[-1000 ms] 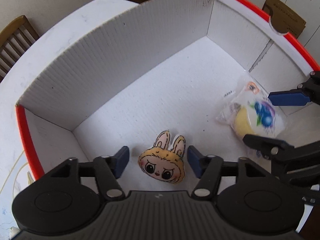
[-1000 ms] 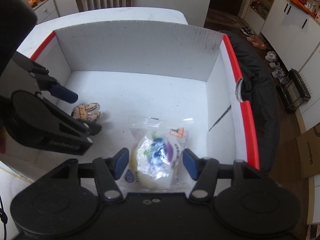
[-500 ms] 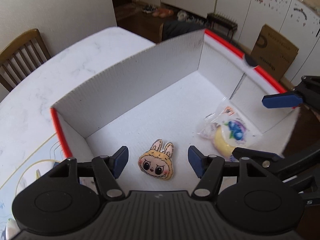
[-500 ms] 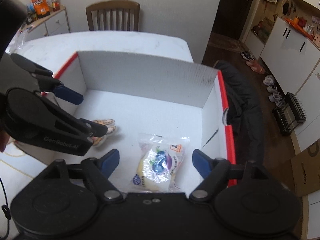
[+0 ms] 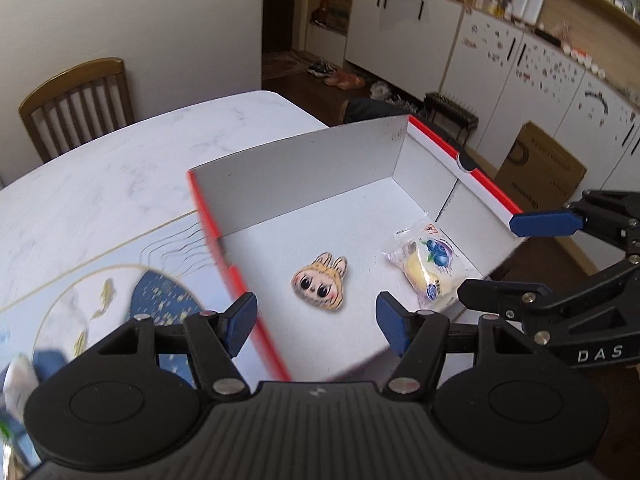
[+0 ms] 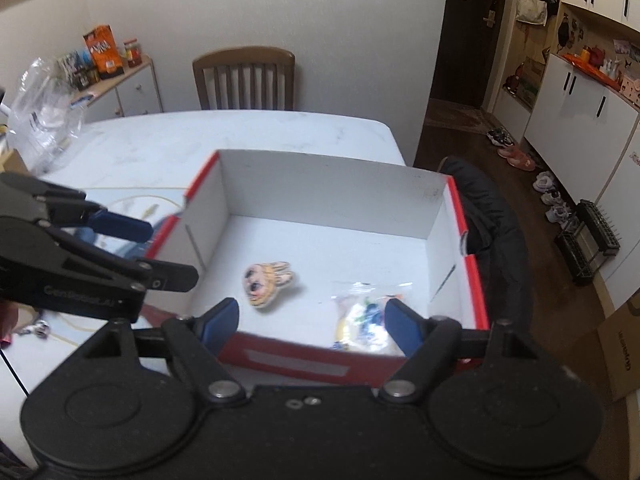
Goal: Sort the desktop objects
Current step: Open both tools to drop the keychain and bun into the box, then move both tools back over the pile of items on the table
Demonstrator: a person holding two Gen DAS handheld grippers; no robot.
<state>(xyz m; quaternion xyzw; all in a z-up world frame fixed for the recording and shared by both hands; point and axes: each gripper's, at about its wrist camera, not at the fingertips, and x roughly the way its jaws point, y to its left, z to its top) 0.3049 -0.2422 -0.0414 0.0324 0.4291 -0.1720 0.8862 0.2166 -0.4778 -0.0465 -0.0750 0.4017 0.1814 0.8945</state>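
A white box (image 5: pixel 304 184) with red rims sits on a marble table (image 5: pixel 120 160). Inside lie a bunny-eared face charm (image 5: pixel 320 282) mid-floor and a bagged snack (image 5: pixel 430 264) near the right wall. Left gripper (image 5: pixel 316 322) and right gripper (image 6: pixel 312 320) hover above the near rim, jaws wide, empty; the right's just opened.

A wooden chair (image 6: pixel 244 80) is standing against the plain wall (image 6: pixel 280 8). White cabinets (image 5: pixel 532 80) are lining the dark floor (image 6: pixel 560 264), shoes (image 6: pixel 516 156) lying alongside.

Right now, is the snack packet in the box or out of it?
In: the snack packet lies on the box floor, beside the bunny charm.
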